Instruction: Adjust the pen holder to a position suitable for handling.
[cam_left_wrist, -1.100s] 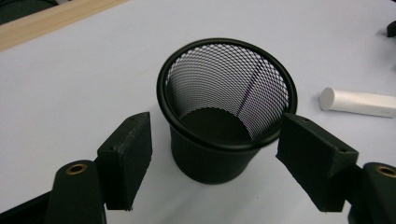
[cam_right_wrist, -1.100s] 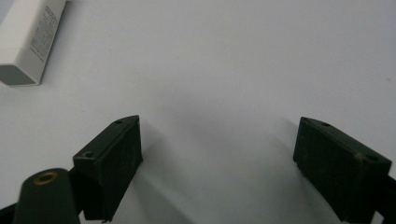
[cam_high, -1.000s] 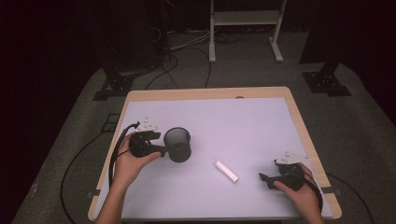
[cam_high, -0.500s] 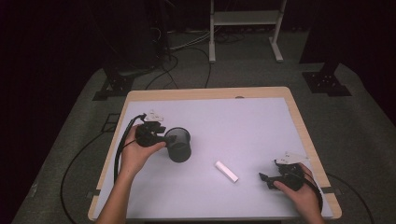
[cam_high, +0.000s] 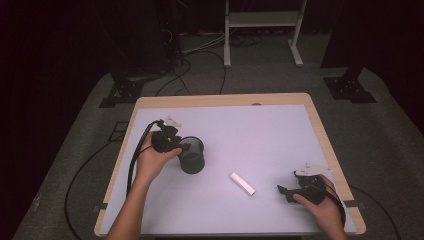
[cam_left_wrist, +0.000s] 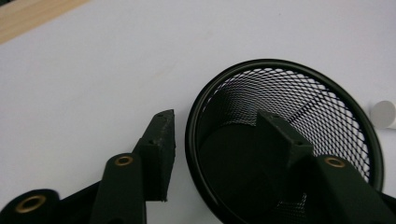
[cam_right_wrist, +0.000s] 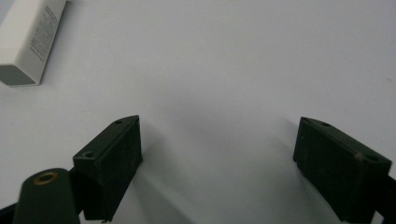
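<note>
Over the black mesh cup's (cam_left_wrist: 285, 140) rim, the left tongs (cam_left_wrist: 219, 140) have been closing, not yet pinching; next they squeeze, while the right tongs (cam_right_wrist: 219, 158) wait wide apart.

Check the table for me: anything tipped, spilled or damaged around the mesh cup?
Nothing stands out. The mesh cup stands upright and looks empty, the left gripper straddling its rim, jaws just closing. The white box lies flat.

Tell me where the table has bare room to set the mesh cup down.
Free: the far half beyond the black mesh cup, and the near middle between both forearms. Crowded: the left edge around the left gripper, and the strip from the white box to the right gripper.
</note>
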